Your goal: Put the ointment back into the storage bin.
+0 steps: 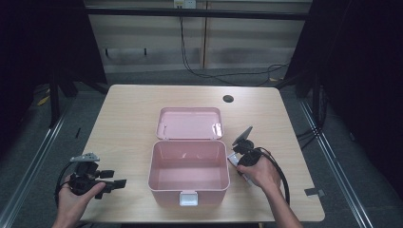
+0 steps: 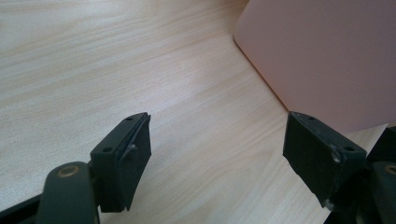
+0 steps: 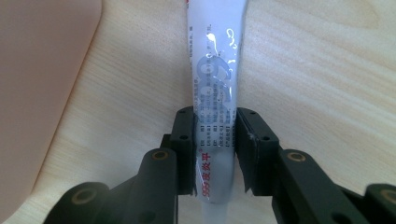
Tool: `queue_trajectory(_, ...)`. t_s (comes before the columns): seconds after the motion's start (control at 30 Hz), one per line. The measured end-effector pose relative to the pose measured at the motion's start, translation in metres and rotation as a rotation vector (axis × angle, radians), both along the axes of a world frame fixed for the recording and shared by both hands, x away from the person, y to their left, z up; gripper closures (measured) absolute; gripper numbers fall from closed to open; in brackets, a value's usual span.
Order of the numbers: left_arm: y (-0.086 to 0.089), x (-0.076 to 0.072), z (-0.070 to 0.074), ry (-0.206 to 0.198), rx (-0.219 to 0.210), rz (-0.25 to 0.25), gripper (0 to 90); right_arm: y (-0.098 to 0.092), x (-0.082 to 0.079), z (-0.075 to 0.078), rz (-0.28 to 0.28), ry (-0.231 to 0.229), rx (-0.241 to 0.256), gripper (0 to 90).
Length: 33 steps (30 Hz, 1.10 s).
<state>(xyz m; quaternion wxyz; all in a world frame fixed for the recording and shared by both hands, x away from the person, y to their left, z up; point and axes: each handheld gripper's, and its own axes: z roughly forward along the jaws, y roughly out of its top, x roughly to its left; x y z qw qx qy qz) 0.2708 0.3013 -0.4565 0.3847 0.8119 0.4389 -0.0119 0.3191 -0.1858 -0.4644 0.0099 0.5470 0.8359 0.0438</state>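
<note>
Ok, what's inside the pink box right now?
The pink box looks empty: bare pink floor in the high view. The strip just behind its near wall is hidden.

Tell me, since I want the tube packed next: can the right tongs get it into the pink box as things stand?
Probably yes: the right tongs already clamp the tube, and the box beside them stands open, lid folded back.

A pale wood-grain worktop (image 1: 128, 118) with rounded corners carries an open pink box (image 1: 188, 176) near its front edge. The box's pink lid (image 1: 190, 123) lies flat just behind it. Farther back and to the right of the box is a small dark round spot (image 1: 228, 99), possibly a cable hole.
</note>
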Motion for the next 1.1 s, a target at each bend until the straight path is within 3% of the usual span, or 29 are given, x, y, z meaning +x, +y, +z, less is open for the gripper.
queue_trajectory(0.3,0.0,0.0,0.0,0.0,-0.008,0.005,23.3,-0.005,0.001,0.001,0.032,0.002,0.019,72.0)
queue_trajectory(0.37,0.0,0.0,0.0,0.002,-0.008,0.006,23.3,-0.008,0.0,0.002,0.034,0.006,0.034,72.2)
queue_trajectory(0.4,0.0,0.0,0.0,0.002,-0.007,0.004,23.3,-0.011,-0.001,0.005,0.021,-0.016,0.04,72.2)
queue_trajectory(0.47,0.0,0.0,0.0,0.001,-0.006,0.005,23.3,-0.016,-0.002,0.009,0.021,-0.012,0.08,72.2)
queue_trajectory(0.53,0.0,0.0,0.0,0.001,-0.006,0.004,23.3,-0.016,-0.003,0.011,0.017,-0.015,0.083,72.2)
queue_trajectory(1.1,0.0,0.0,0.0,0.001,-0.004,0.0,23.3,-0.039,-0.018,0.024,0.102,-0.024,0.136,72.0)
